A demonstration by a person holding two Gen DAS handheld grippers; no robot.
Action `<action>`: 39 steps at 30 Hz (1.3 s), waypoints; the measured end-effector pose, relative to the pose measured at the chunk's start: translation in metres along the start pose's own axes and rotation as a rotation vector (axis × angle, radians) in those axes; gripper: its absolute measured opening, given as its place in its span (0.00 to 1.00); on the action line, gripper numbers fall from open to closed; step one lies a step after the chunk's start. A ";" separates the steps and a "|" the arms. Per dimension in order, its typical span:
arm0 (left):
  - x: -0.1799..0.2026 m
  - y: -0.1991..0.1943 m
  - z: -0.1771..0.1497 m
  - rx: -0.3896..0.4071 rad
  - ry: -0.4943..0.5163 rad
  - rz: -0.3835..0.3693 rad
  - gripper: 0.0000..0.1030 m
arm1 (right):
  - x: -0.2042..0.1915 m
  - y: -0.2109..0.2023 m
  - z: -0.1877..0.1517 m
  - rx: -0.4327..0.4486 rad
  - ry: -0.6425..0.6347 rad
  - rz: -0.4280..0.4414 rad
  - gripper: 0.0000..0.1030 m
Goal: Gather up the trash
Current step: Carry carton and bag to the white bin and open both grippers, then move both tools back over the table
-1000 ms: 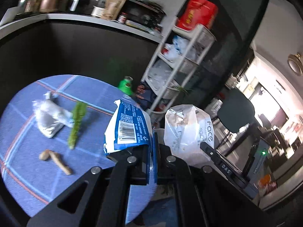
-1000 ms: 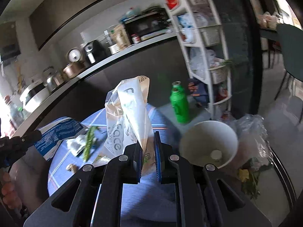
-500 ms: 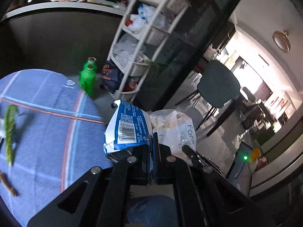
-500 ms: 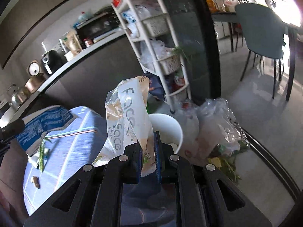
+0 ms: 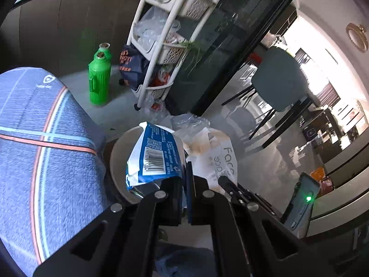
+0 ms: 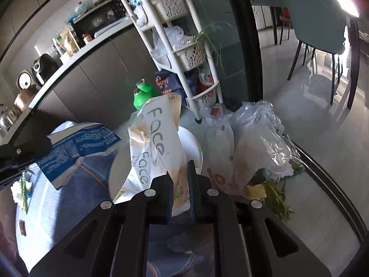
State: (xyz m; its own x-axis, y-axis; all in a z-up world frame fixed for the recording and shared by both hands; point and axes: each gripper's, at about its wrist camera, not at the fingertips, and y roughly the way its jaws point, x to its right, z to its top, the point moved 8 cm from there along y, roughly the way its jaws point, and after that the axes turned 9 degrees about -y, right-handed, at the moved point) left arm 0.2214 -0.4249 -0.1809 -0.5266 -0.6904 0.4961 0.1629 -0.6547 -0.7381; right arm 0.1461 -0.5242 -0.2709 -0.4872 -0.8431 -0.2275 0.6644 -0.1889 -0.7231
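A blue wrapper (image 5: 154,157) is clamped in the left gripper (image 5: 185,198) jaws at lower centre, above the white bin (image 5: 120,157). A crinkly bag (image 6: 156,152) is pinched by the right gripper (image 6: 181,196). Both are judged light, limp, slippery; edges hold best.

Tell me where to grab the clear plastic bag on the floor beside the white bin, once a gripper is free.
Pinch the crumpled top of the clear plastic bag, coming down from above. It stands upright with loose film gathered there, while the bulging lower part looks too wide for the jaws, and greens spill at its base.
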 end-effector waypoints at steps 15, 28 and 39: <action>-0.013 0.012 0.019 0.079 -0.001 0.073 0.89 | -0.015 0.003 0.005 0.065 -0.183 -0.026 0.91; -0.028 -0.068 0.005 0.198 -0.078 0.123 0.96 | -0.062 -0.044 0.007 0.066 -0.245 0.062 0.92; -0.098 -0.186 -0.048 0.329 -0.249 0.280 0.96 | -0.142 -0.105 0.000 0.085 -0.334 0.199 0.92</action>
State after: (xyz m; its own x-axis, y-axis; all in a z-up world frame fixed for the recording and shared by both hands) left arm 0.2026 -0.2206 -0.1148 -0.2163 -0.8799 0.4231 0.5457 -0.4683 -0.6949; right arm 0.1457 -0.3842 -0.1624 -0.1423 -0.9822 -0.1227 0.7786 -0.0346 -0.6265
